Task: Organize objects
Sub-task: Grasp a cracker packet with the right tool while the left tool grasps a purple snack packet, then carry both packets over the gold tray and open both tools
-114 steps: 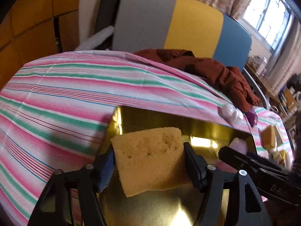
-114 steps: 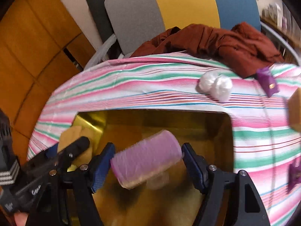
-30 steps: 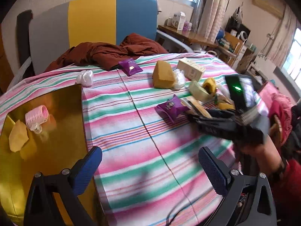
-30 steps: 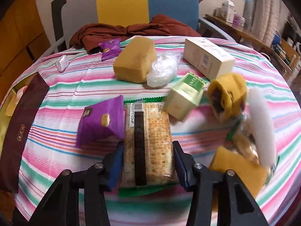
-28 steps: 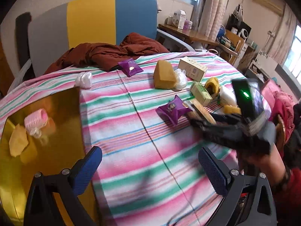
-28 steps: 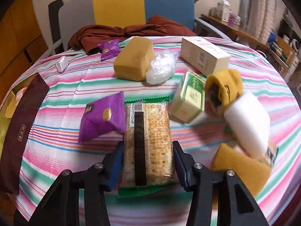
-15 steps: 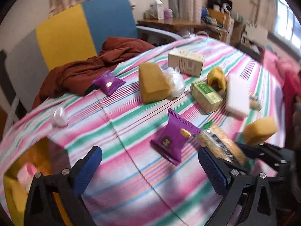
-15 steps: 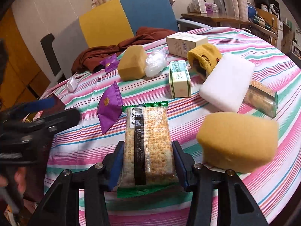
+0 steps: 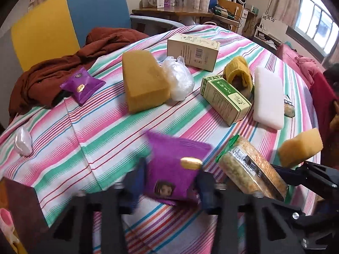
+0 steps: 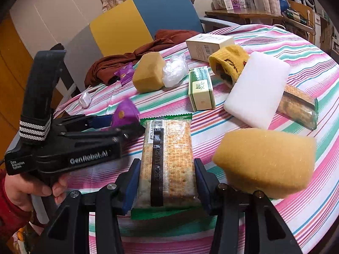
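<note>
Two grippers at work over one round table (image 9: 110,114) in striped cloth, goods listed from largest down.

Chair (image 9: 70,14): grey, yellow and blue panels, behind the table.
Brown garment (image 9: 70,67): heaped on the far edge, partly on the chair.
Left gripper (image 9: 169,182): its jaws have just been closing, and the blurred blue pads now sit against both sides of a purple sachet (image 9: 173,169) at the near edge; seen from the right wrist, a bare hand (image 10: 31,186) grips its handle.
Right gripper (image 10: 167,182): pads pinching the long sides of a cracker pack (image 10: 167,160), which lies flat on the cloth just right of the sachet.
White block (image 9: 268,97): flat, right of centre.
Large sponge (image 9: 144,82): wedge-shaped, mid-table, touching a clear plastic bag (image 9: 179,80) on its right.
Small sponge (image 10: 264,160): close beside the right gripper's outer finger; contact cannot be told.
Cream box (image 9: 192,50): far side, on its long face.
Green box (image 9: 225,99): lying between the bag and the white block.
Yellow knit piece (image 9: 238,72): behind the green box.
Second cracker pack (image 10: 298,105): partly under the white block.
Second purple sachet (image 9: 81,85): beside the garment.
White wrapped item (image 9: 23,141): alone near the left edge.
Pink roller (image 9: 5,222): at the lower left corner, below the table edge.
</note>
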The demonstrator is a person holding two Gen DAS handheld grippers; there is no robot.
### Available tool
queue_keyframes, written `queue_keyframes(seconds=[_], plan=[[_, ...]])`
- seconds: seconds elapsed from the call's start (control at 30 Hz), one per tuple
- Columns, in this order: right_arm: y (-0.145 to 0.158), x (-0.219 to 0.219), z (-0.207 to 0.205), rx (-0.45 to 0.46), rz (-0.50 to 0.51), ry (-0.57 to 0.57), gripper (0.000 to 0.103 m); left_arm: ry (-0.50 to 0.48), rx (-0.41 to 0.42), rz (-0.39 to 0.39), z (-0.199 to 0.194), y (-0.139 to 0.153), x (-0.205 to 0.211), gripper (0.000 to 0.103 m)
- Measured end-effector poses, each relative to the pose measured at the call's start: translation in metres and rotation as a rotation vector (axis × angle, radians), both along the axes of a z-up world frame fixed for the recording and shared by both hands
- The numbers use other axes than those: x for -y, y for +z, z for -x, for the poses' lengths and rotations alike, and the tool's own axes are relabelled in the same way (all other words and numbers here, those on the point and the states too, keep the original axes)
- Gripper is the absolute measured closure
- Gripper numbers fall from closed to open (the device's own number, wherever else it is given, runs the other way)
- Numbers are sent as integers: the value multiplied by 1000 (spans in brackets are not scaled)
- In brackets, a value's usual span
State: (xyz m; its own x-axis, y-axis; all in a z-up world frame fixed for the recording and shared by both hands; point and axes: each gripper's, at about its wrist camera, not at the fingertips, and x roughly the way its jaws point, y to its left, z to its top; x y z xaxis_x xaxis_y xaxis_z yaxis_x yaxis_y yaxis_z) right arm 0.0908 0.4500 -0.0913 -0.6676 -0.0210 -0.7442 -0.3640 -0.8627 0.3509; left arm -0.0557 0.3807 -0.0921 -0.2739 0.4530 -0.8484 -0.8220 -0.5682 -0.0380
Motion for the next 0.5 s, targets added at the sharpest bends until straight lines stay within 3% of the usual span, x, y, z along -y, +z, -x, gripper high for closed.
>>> queue_keyframes(seconds=[0.2, 0.37, 0.5], plan=[[-1, 1, 2, -9, 0, -36, 53, 86, 49, -67, -1, 13, 23, 68], [6, -5, 15, -115, 178, -79, 54, 137, -2, -155, -10, 46, 53, 68], [22, 16, 31, -148, 166, -27, 54, 163, -47, -211, -14, 71, 84, 68]])
